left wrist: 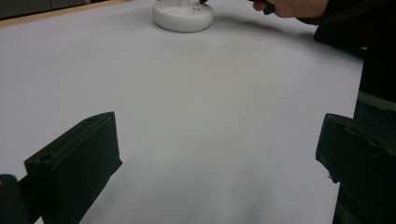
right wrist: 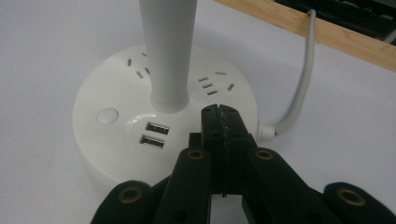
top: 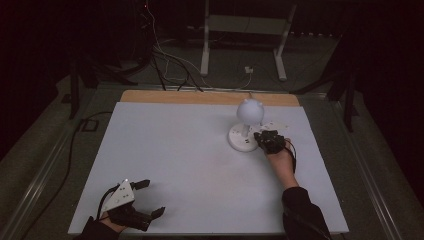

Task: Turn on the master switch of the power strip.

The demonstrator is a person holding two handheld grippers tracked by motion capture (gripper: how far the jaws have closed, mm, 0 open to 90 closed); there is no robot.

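Just ahead of the closed right tongs [right wrist: 219, 114] stands the lamp base [right wrist: 112, 140]; left tongs [left wrist: 210, 158] open.

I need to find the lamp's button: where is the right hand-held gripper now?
In the high view the right hand-held gripper is right of centre, jaws shut, at the round white lamp base, beside its stem.

White plastic lamp on a matt sheet

The lamp base [right wrist: 116, 140] and its stem [right wrist: 168, 51] look like smooth white plastic with a soft sheen; the globe head [top: 249, 111] is matt white. Its cable [right wrist: 303, 79] is smooth, pale grey and rubbery. The tabletop [top: 175, 150] wears a matt, paper-like white covering, with bare light wood [top: 200, 97] along the far edge. The right tongs [right wrist: 219, 116] are matt black plastic with brass-coloured rivets; the left tongs [left wrist: 219, 154] look the same dull black.
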